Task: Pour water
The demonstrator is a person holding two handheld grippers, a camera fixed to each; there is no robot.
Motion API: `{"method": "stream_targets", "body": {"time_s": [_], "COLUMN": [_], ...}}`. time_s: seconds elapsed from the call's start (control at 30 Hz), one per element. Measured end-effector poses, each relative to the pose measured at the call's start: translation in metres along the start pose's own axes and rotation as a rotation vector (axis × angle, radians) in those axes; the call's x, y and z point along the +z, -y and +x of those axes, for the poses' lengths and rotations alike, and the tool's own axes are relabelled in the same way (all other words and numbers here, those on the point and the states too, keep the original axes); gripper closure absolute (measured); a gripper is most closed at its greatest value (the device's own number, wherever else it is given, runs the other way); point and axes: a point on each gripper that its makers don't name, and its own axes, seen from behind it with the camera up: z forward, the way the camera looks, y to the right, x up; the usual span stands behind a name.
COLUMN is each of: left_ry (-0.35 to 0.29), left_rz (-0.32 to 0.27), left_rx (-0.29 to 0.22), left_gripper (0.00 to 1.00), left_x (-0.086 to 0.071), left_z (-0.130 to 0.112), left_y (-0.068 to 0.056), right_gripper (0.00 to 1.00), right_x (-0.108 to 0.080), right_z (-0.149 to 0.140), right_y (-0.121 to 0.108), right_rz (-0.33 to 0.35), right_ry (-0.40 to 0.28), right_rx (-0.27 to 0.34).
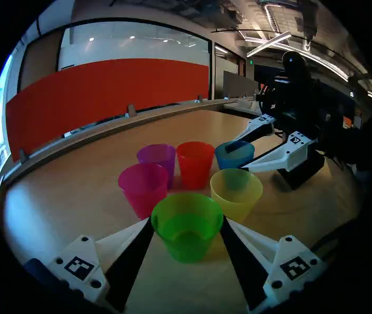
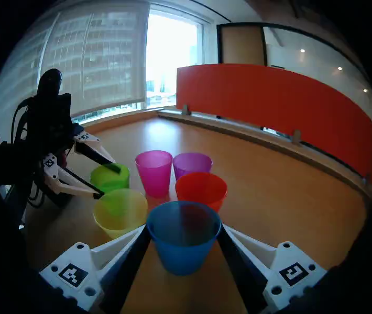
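Two cups are held: the left gripper (image 1: 186,224) has its jaws pinching the green cup (image 1: 187,238) by its sides, the right gripper (image 2: 184,228) likewise the blue cup (image 2: 183,248). Both stand upright on the wooden counter (image 2: 275,199), clustered with the yellow cup (image 1: 236,192), red cup (image 1: 195,163), pink cup (image 1: 143,189) and purple cup (image 1: 157,156)

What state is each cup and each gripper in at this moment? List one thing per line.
green cup: upright, gripped, fill unclear
blue cup: upright, gripped, fill unclear
yellow cup: upright, free
red cup: upright, free
purple cup: upright, free
pink cup: upright, free
left gripper: shut on green cup
right gripper: shut on blue cup
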Motion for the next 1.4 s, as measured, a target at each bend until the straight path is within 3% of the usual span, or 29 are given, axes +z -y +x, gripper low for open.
{"method": "stream_targets", "body": {"time_s": [0.47, 0.77, 1.07, 1.4], "left_ry": [0.04, 0.077, 0.089, 0.105], "left_rz": [-0.004, 0.01, -0.018, -0.014], "left_rx": [0.027, 0.083, 0.031, 0.05], "left_gripper": [0.12, 0.1, 0.1, 0.1], "left_x": [-0.001, -0.001, -0.006, -0.011], "left_z": [-0.003, -0.008, -0.008, -0.012], "left_y": [0.0, -0.002, -0.003, -0.002], "right_gripper": [0.09, 0.09, 0.08, 0.06], "right_x": [0.002, 0.003, 0.001, -0.002], "right_z": [-0.006, -0.009, -0.009, -0.017], "right_y": [-0.001, -0.001, 0.001, 0.003], "right_rz": [0.007, 0.009, 0.01, 0.013], "right_ry": [0.013, 0.017, 0.02, 0.045], "right_rx": [-0.002, 0.007, 0.003, -0.002]}}
